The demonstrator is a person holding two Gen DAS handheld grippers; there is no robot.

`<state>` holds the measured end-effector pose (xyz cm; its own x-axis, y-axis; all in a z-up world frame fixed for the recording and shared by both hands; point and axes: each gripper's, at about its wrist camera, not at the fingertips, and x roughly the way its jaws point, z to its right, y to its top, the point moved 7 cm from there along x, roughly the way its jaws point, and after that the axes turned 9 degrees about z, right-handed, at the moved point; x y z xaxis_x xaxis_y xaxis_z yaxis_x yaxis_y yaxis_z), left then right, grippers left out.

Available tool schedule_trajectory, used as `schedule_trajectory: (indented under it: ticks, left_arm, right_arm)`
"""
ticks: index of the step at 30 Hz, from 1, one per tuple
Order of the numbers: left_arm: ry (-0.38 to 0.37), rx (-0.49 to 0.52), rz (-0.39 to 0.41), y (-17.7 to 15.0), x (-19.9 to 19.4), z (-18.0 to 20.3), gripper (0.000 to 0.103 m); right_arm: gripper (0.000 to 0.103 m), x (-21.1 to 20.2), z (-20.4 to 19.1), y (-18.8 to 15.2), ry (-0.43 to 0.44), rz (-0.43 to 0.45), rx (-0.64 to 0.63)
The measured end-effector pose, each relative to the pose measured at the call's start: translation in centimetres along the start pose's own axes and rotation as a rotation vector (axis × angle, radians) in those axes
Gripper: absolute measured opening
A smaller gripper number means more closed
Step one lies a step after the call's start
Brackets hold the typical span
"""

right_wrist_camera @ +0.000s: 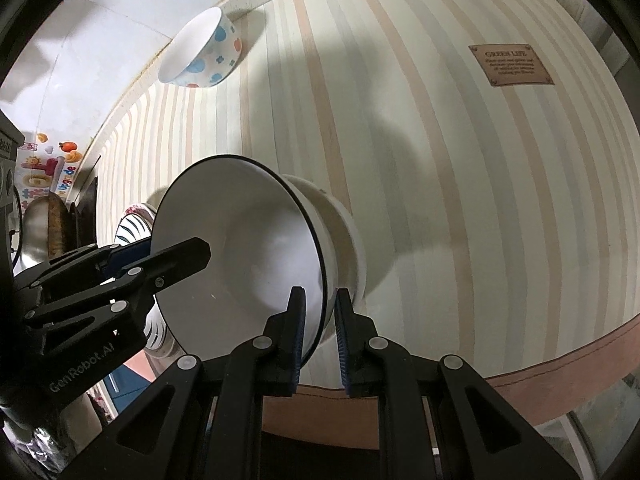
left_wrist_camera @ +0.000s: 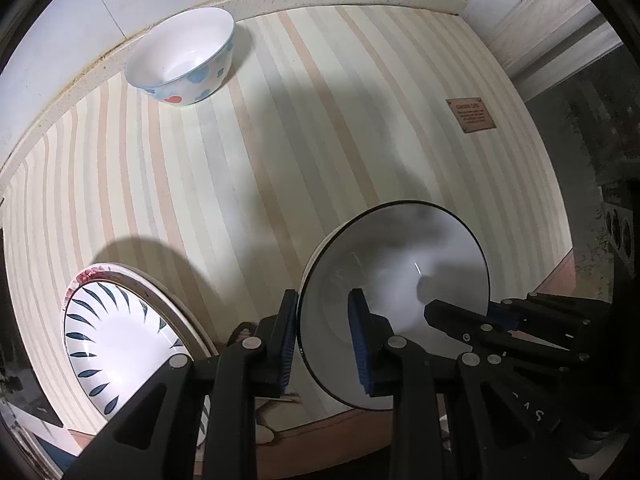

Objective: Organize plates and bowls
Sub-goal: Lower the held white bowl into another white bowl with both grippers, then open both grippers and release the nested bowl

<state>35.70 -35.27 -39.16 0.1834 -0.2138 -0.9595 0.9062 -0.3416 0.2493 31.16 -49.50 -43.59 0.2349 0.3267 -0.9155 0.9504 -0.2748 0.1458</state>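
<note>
A white bowl with a thin black rim (left_wrist_camera: 400, 264) (right_wrist_camera: 240, 232) is held between both grippers over the striped cloth. My left gripper (left_wrist_camera: 324, 300) is shut on its near rim, one pad outside the wall and one inside. The right gripper (right_wrist_camera: 320, 294) is shut on the opposite rim, and shows in the left wrist view as well (left_wrist_camera: 496, 312). From the right wrist, the left gripper (right_wrist_camera: 160, 252) appears at the bowl's left edge. I cannot tell whether the bowl's base touches the cloth. A dotted bowl (left_wrist_camera: 180, 56) (right_wrist_camera: 200, 52) stands upright at the far edge.
A plate with blue leaf marks (left_wrist_camera: 108, 340) (right_wrist_camera: 134, 228) lies on top of another plate at the left. A brown label (left_wrist_camera: 471, 115) (right_wrist_camera: 512, 66) is sewn on the striped tablecloth (left_wrist_camera: 280, 140) at the right. A wall runs behind the far edge; the brown-trimmed near edge (right_wrist_camera: 560, 360) is close.
</note>
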Motion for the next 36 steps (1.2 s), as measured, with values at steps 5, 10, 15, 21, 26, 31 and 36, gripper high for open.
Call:
schedule_trajectory:
  ticks: [5, 10, 15, 21, 26, 31, 36]
  left_arm:
    - [0.01, 0.006, -0.015, -0.2, 0.5, -0.1, 0.023]
    - [0.022, 0.014, -0.02, -0.3, 0.8, -0.1, 0.023]
    - [0.023, 0.011, -0.033, -0.4, 1.3, 0.0, 0.023]
    - [0.018, 0.001, -0.046, -0.6, 1.7, -0.1, 0.023]
    - [0.007, -0.008, -0.052, -0.5, 1.8, 0.0, 0.023]
    - [-0.013, -0.018, -0.041, -0.2, 1.1, 0.1, 0.023]
    - [-0.017, -0.015, -0.039, -0.1, 0.8, 0.1, 0.023]
  right_arm:
    - [0.016, 0.5, -0.1, 0.0, -0.003, -0.011, -0.002]
    - [0.017, 0.6, -0.1, 0.4, -0.015, -0.009, -0.009]
    - [0.018, 0.7, -0.1, 0.7, -0.022, -0.012, -0.005]
    - [0.02, 0.5, -0.1, 1.0, -0.019, -0.01, 0.007]
    - [0.02, 0.2, 0.0, 1.1, -0.015, -0.008, 0.022]
    - [0.022, -0.3, 0.1, 1.2, -0.021, -0.004, 0.025]
    - [0.023, -0.3, 0.4, 1.1, -0.028, -0.017, 0.015]
